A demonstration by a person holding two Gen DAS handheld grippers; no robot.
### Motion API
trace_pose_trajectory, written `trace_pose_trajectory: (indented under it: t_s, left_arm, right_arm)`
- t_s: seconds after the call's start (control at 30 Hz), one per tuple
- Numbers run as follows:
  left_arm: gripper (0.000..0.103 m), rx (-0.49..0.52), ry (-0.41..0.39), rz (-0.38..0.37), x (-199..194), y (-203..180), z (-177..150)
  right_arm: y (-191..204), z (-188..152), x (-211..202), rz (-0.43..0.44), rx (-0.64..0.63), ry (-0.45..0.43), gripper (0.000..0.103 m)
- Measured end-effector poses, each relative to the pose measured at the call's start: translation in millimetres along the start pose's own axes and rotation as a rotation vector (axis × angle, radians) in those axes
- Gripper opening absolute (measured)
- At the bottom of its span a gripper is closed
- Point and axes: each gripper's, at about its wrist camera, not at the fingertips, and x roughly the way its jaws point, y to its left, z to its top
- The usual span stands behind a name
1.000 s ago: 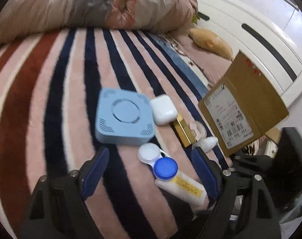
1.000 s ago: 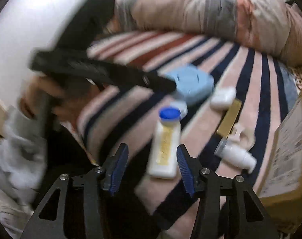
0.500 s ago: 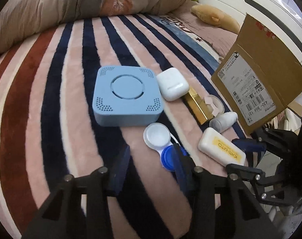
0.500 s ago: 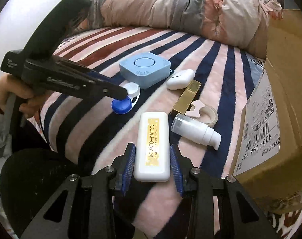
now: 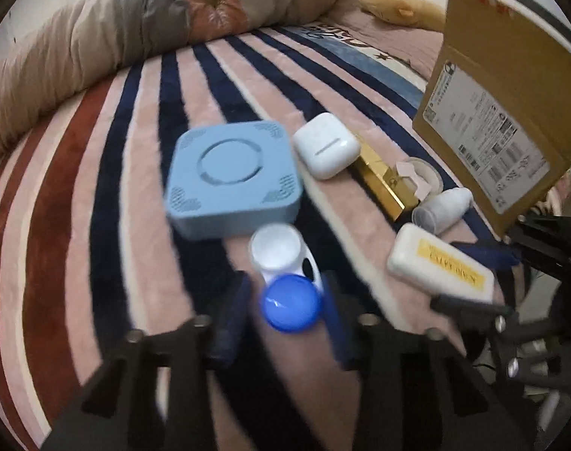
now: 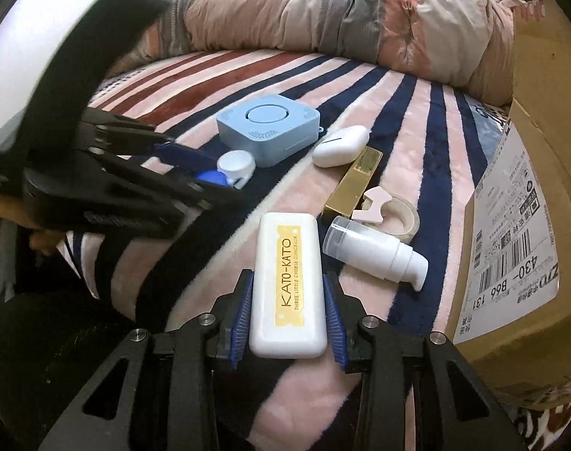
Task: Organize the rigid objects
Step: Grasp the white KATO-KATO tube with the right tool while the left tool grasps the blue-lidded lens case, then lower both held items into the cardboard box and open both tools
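— Where do things stand on the striped blanket (image 6: pixel 406 120)?

— Your right gripper (image 6: pixel 288 312) is clamped on the long sides of the white box (image 6: pixel 288 282) with the yellow label, near its close end; the box lies flat by the cardboard carton (image 6: pixel 541 195). Your left gripper (image 5: pixel 285 310) is closing around the blue cap of the lens case (image 5: pixel 285 274), which sits just in front of the blue square device (image 5: pixel 231 176). Whether the pads press on it yet, I can't tell through the blur.

— How will each handle?

— Both look like light, hard plastic. The box is smooth and you hold it off-centre, so it may tip forward when lifted; keep it level. The lens case is two round pots joined by a thin bridge. Pinch the blue cap across its widest part, since a round, slick lid can squirt out sideways.

— Anything close by?

— The pump bottle (image 6: pixel 375 253) lies just beside the box, so lift straight up.
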Motion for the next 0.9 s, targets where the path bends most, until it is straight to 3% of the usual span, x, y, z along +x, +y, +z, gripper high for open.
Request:
trace_pose_trajectory:
  t_s: [0.1,0.2,0.27,0.3,0.37,0.5,0.57,0.63,0.7,0.77,0.9]
  left_arm:
    - [0.03,-0.021,-0.002,-0.016,-0.6,7.3,-0.8]
    - [0.044,-0.044,-0.023,-0.037,3.3,5.2,2.0]
    - [0.041,-0.046,-0.032,-0.021,6.1,3.0,4.0]
    - [0.03,-0.035,-0.032,0.001,7.3,1.9,3.9]
    - [0.03,-0.017,-0.037,0.006,4.6,1.8,1.7]
    - [0.03,-0.019,-0.041,0.001,1.1,5.9,-2.8]
    - [0.03,-0.013,-0.043,0.003,0.8,5.8,-3.2]
    - [0.03,-0.011,-0.045,0.003,-1.1,5.1,-4.2]
    - [0.03,-0.01,-0.052,-0.005,-3.6,4.4,-3.8]
    - [0.03,-0.002,-0.069,-0.018,-10.8,2.2,-2.0]
    - [0.03,0.011,-0.178,-0.082,-57.2,-10.5,16.7]
  right_arm:
    - [-0.1,0.9,-0.4,0.003,-0.001,0.002,0.032]
    - [1.3,1.5,0.9,0.001,-0.005,-0.01,0.032]
    - [1.5,3.1,3.8,-0.003,-0.005,-0.014,0.031]
    - [2.2,3.9,3.6,-0.007,-0.003,-0.017,0.031]
    - [7.9,6.1,-4.8,0.0,-0.011,-0.041,0.031]
    - [24.3,25.2,-68.7,0.099,-0.037,-0.162,0.031]
    - [18.8,40.9,-113.1,0.099,-0.032,-0.25,0.031]
    - [-4.2,54.5,-150.5,0.017,0.003,-0.31,0.031]
    - [-33.8,60.6,-168.1,-0.086,0.064,-0.31,0.031]
    - [-72.8,58.4,-171.9,-0.215,0.148,-0.263,0.031]
    - [-119.7,42.4,-147.3,-0.336,0.219,-0.137,0.035]
